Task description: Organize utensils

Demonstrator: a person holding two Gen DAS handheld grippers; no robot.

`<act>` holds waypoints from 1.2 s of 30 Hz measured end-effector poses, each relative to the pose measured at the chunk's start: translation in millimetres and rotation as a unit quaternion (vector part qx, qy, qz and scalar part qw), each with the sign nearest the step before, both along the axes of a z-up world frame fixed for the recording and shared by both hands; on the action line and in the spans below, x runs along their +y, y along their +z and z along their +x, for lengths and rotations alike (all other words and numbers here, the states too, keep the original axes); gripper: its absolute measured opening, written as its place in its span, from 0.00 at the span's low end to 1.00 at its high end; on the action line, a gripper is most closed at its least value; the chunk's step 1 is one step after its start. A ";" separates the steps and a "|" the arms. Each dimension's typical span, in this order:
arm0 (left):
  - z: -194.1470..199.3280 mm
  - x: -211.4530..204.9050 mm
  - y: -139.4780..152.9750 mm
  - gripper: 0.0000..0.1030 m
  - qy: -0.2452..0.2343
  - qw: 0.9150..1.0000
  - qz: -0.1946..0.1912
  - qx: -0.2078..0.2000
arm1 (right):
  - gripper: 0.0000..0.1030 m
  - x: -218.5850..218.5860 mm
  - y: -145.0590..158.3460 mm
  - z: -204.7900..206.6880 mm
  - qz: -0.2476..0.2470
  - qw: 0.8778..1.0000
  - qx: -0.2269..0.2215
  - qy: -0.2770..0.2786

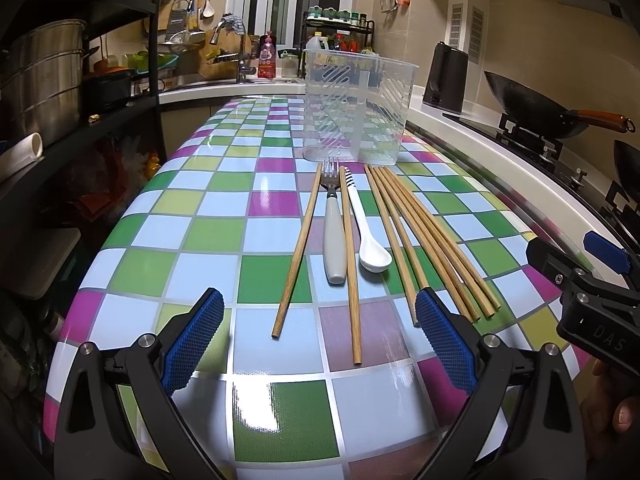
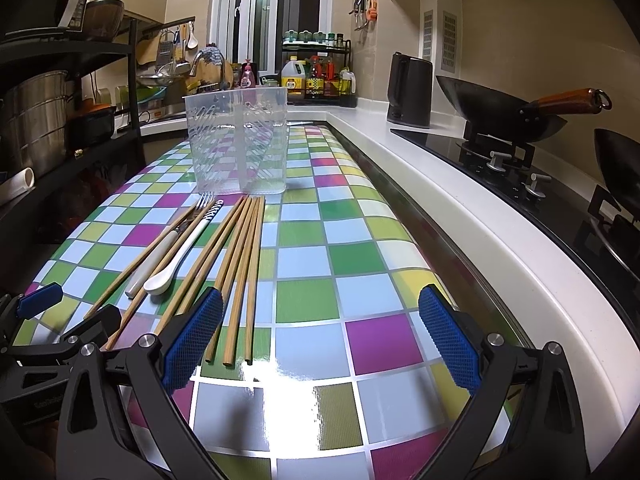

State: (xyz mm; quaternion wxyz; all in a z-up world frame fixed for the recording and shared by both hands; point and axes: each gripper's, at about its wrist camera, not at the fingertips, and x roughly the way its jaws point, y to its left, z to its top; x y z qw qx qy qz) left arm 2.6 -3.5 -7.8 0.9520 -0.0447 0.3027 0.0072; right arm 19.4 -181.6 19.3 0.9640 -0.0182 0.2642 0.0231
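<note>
Just ahead of left hand-held gripper (image 1: pixel 318 332): chopsticks (image 1: pixel 298 250)

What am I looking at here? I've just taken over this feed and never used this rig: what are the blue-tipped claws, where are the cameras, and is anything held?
Each picture comes from a camera riding on a hand-held gripper, looking along its two blue-padded fingers. The left gripper and right gripper are both open and hold nothing. On the checkered table lie a fork, a white spoon and loose chopsticks. Beyond them stands an empty clear holder.
</note>
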 end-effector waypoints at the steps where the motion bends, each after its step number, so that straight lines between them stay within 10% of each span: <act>1: -0.8 0.0 0.2 0.91 -0.001 1.000 0.000 -0.001 | 0.94 -0.1 0.0 0.0 0.000 1.000 0.001 0.001; 36: -1.9 -7.6 6.2 0.91 -0.012 1.000 -0.002 -0.006 | 0.94 0.6 3.1 -0.9 -0.003 1.000 -0.004 0.002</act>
